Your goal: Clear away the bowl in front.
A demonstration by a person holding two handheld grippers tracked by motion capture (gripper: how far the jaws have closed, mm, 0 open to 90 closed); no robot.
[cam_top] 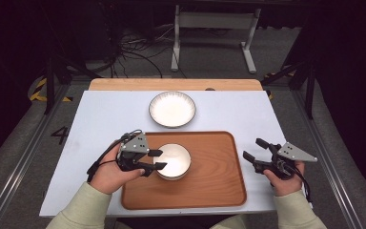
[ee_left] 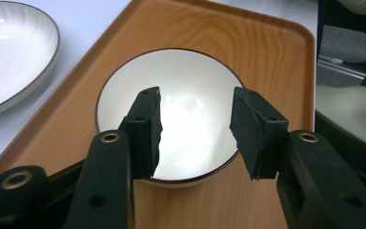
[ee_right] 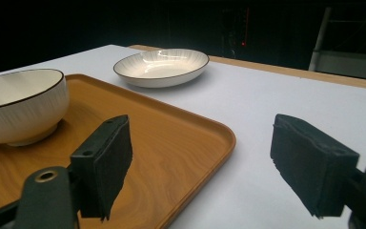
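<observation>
Left gripper held at the near-left rim of the white bowl, jaws parted, nothing pinched; in the left gripper view both black pads hover over the bowl's hollow, clear of its wall. Bowl seated upright on the wooden tray, in the tray's left half, dark line round its rim. Rest of the tray bare, its wood grain plain to the right of the bowl. Beyond the bowl, off the tray's far edge and just apart from it, a shallow white plate with a ribbed inside, resting on the light table. Right gripper off the tray's right edge, well apart from the bowl, jaws spread and empty; in the right gripper view the tray's corner and bare table between the pads, bowl far left, plate behind. Nothing between either gripper and the bowl. Past the table's far wooden strip, a dark floor with cables and a white frame.
</observation>
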